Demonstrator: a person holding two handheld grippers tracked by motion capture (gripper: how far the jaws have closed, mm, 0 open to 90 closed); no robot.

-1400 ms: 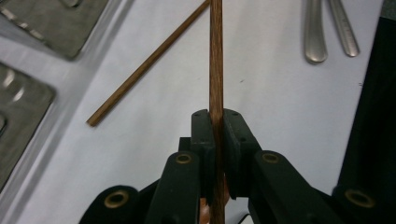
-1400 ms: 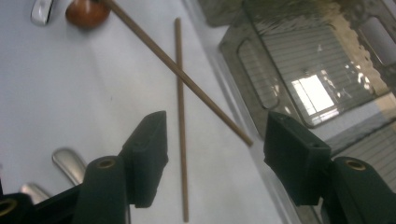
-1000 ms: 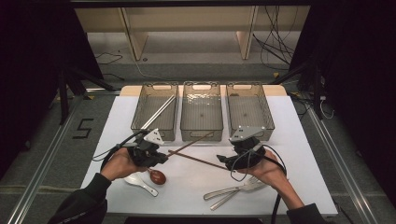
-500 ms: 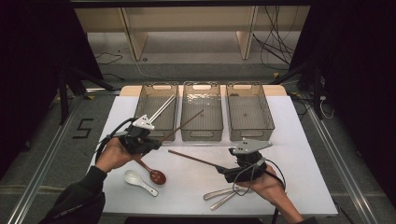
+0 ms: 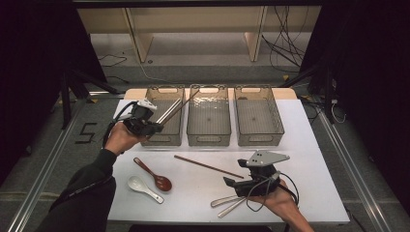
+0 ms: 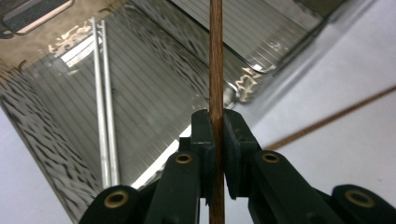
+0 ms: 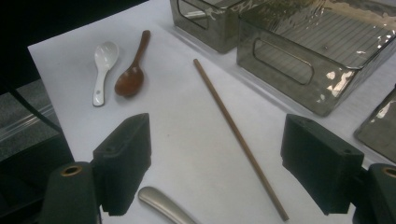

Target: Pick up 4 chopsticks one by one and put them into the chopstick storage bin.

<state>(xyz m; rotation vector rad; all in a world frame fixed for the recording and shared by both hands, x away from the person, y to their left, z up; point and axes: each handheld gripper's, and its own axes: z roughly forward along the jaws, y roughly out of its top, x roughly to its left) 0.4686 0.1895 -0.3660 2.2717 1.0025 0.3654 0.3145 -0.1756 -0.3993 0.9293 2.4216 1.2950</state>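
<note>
My left gripper is shut on a brown wooden chopstick and holds it slanted over the left clear bin. In the left gripper view the jaws pinch the chopstick above that bin, where two metal chopsticks lie. A second wooden chopstick rests on the white table. My right gripper hovers near the front edge, open and empty. Its own view has the jaws spread wide around the lying chopstick.
Middle bin and right bin stand in a row behind. A brown wooden spoon and a white ceramic spoon lie front left. Two metal utensil handles lie under the right hand.
My left gripper has carried its chopstick away from the table's middle, up and back over the left bin. The right gripper has drawn back toward the front edge.
</note>
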